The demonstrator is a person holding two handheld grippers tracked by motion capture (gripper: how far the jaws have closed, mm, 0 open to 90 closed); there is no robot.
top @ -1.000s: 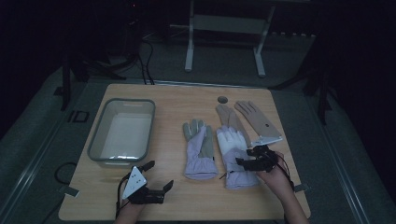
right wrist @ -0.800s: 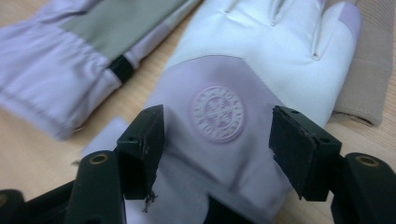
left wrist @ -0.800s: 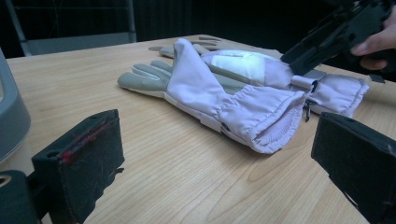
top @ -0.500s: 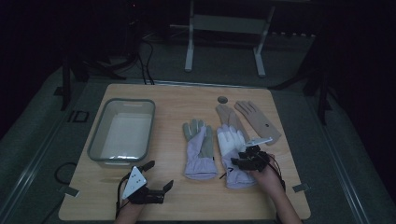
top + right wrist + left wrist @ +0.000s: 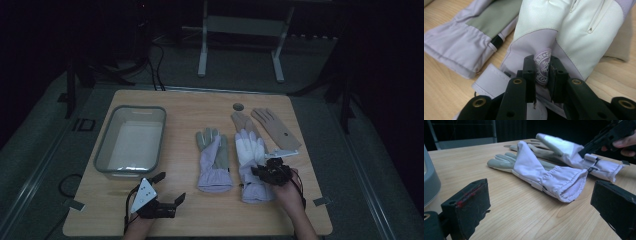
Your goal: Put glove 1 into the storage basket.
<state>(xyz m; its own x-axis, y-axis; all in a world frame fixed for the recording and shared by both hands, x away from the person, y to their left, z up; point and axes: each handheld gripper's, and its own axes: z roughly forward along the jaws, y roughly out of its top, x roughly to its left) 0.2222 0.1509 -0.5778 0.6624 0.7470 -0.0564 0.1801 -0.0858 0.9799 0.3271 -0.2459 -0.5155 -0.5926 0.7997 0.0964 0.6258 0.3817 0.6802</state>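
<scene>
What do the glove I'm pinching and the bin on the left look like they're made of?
The pinched glove: soft lilac woven fabric, judging by how it folds between the right gripper pads, with a smooth off-white panel, probably synthetic leather from its faint sheen. The bin: likely rigid moulded plastic, grey and translucent, with rounded corners and a glossy rim.

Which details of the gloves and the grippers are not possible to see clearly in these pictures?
- Pinched fold of the white and lilac fabric glove: the right gripper covers its lower part, right gripper view.
- Round printed logo: lettering partly hidden.
- Tan glove: dim, too small, high view.
- Left gripper: open, cut by edges.
</scene>
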